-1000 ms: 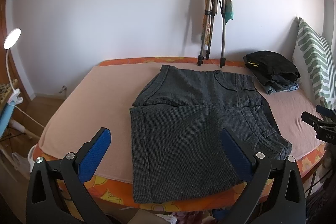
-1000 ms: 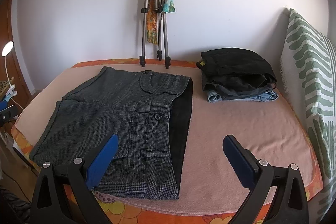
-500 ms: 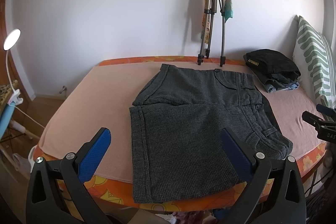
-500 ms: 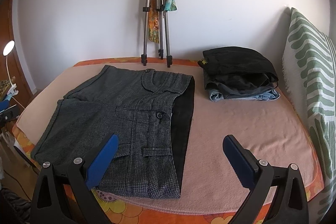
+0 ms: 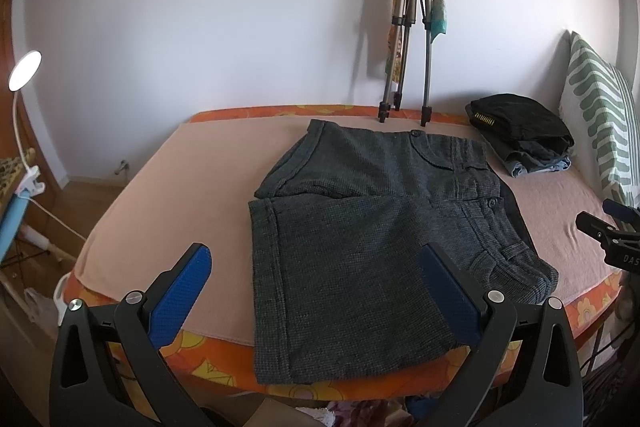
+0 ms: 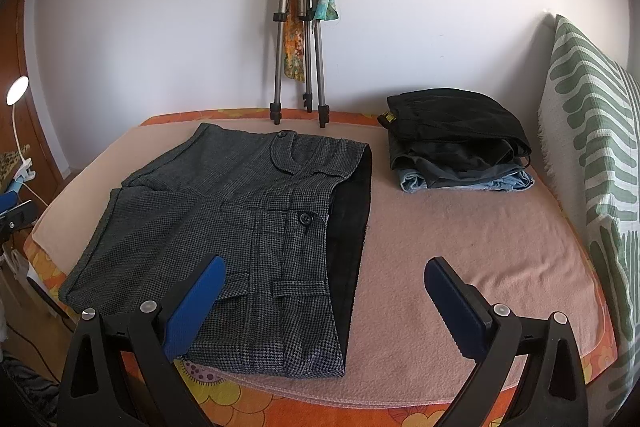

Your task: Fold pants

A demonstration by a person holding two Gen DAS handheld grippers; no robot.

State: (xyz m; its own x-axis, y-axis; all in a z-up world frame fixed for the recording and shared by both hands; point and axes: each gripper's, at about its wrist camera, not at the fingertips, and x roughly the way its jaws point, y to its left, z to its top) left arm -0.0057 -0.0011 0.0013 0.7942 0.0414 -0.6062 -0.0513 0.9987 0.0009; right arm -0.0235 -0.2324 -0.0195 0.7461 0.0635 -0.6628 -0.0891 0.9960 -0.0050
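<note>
A pair of dark grey checked shorts (image 5: 372, 227) lies flat on the bed, waistband to the right, one leg hanging over the near edge. It also shows in the right wrist view (image 6: 240, 219), with its black lining turned out along the waist. My left gripper (image 5: 316, 267) is open and empty, held above the near leg. My right gripper (image 6: 324, 279) is open and empty, held above the waistband end. The right gripper also shows at the right edge of the left wrist view (image 5: 608, 231).
The bed (image 6: 460, 247) has a pink cover over an orange flowered sheet. A pile of folded dark clothes (image 6: 456, 139) sits at the back right. A green striped pillow (image 6: 592, 147) stands at the right. A tripod (image 6: 300, 39) leans on the wall. A lamp (image 5: 24, 71) is at the left.
Both grippers have shifted very slightly; the view has barely changed. The shorts have not moved.
</note>
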